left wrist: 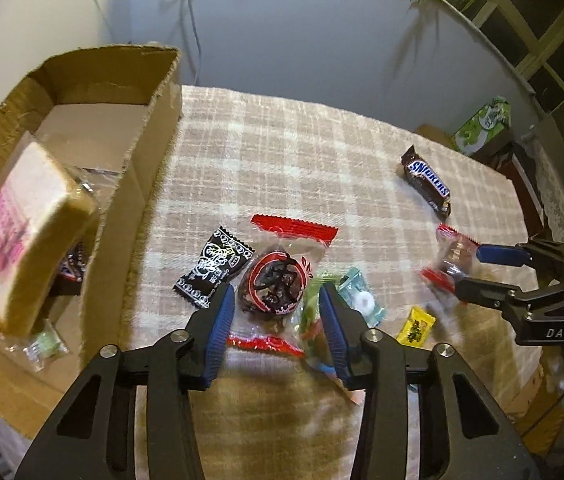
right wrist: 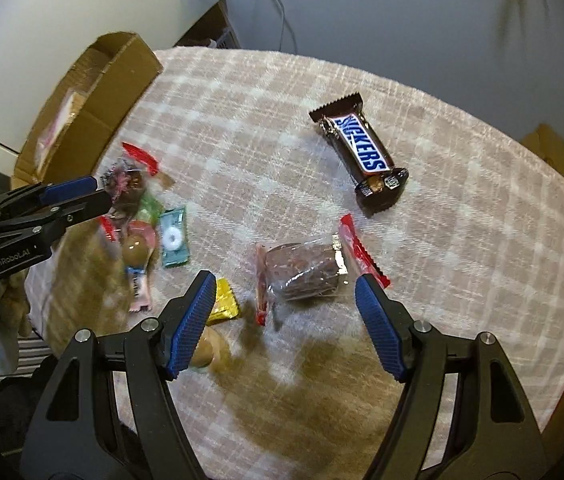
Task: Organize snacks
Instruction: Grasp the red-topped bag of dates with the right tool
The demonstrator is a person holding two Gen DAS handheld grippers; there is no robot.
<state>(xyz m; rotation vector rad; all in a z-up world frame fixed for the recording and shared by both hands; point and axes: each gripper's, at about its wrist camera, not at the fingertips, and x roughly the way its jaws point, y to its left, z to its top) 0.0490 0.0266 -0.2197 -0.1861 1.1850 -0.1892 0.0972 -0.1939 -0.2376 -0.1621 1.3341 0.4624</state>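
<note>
On counter (left wrist: 282, 152), beside box (left wrist: 137, 152): snacks loose. Left gripper (left wrist: 277, 312) fingers spread, straddling dark plum packet (left wrist: 277, 280). Right gripper (right wrist: 286, 320) fingers spread around brown cake packet (right wrist: 306, 272). Step: picking. Next: clench, lift to box.

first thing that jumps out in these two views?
The Snickers bar lying alone at the far side of the plaid tablecloth. Nearer, each gripper's open jaws bracket a clear red-edged packet: left gripper, right gripper. The cardboard box sits left, partly filled.
</note>
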